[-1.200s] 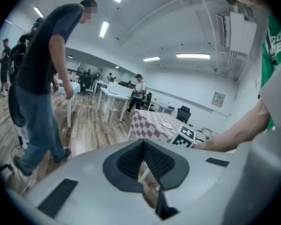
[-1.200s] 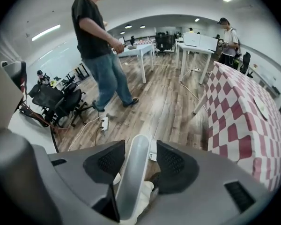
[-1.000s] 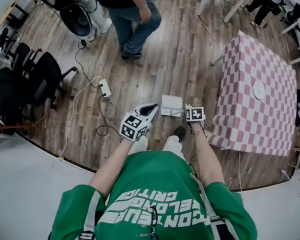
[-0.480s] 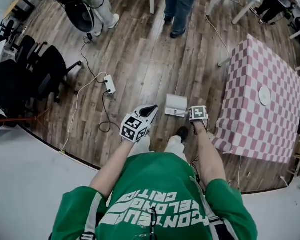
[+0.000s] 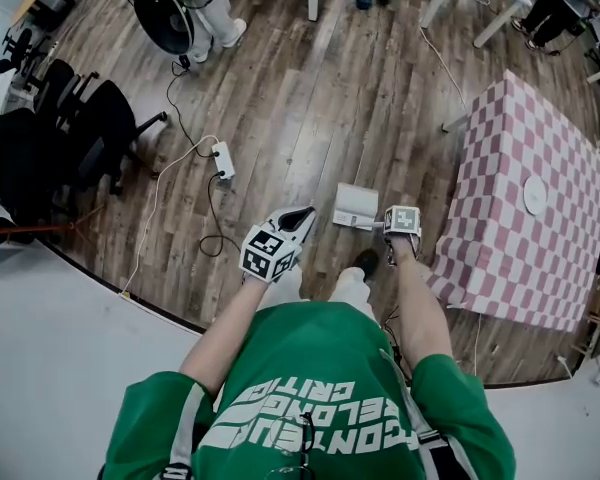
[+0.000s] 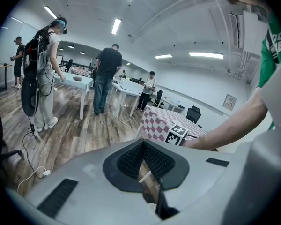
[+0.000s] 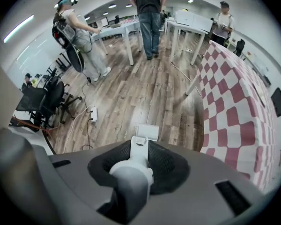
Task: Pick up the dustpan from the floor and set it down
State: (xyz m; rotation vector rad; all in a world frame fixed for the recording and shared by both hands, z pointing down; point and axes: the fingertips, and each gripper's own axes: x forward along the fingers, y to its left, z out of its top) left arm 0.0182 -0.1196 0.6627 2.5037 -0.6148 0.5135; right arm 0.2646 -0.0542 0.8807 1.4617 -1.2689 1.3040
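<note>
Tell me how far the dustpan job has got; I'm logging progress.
Done: the right gripper is at the dustpan, handle between its jaws. In hand: those jaws have just been closing on it. Remaining: the pan lies on the floor, so lifting and setting down are to come.

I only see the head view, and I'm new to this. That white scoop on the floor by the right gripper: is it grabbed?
Observer: The right gripper view shows the handle of the dustpan between the jaws of the right gripper, which have just been closing. The pads look pressed on it.
Operator: And the left one?
Observer: In its own view the left gripper has its jaws together, nothing between.
Operator: Whose legs are up top?
Observer: A person in a dark shirt, seen whole there.
</note>
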